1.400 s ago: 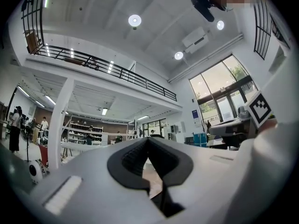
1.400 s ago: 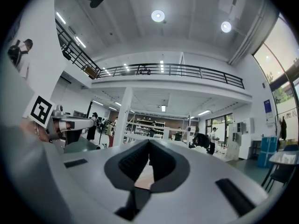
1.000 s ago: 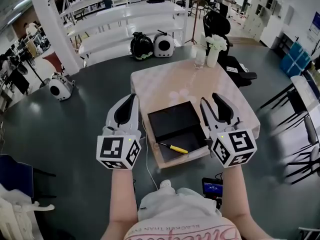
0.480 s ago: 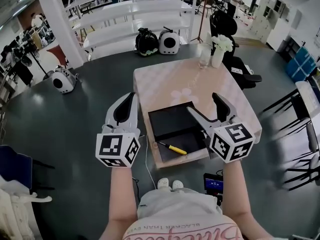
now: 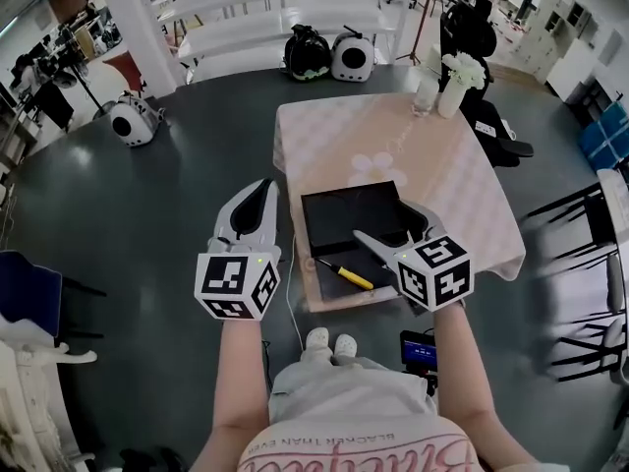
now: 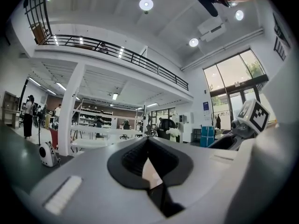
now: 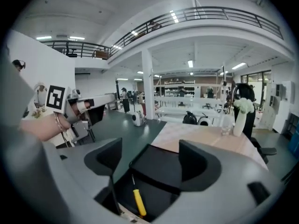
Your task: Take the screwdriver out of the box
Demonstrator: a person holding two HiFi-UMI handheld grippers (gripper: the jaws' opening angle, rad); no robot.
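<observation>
a yellow-handled screwdriver [image 5: 346,274] lies in an open black box [image 5: 344,219] on a pink bench [image 5: 432,155]. the right claw [image 5: 381,220], wide open and empty, hovers above it. the left claw [image 5: 257,190] is closed, beside the box. lowered crooked, a jaw may catch the box wall and shove it.

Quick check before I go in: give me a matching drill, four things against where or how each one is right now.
Things:
1. screwdriver
2. left gripper
3. right gripper
4. vase of white flowers

Places or states:
A. jaws wide apart, aimed at the black box
B. far corner of the table
C. lying in the open box, yellow handle showing
D. jaws together, left of the table over the floor

Pairs: 1-C, 2-D, 3-A, 4-B
</observation>
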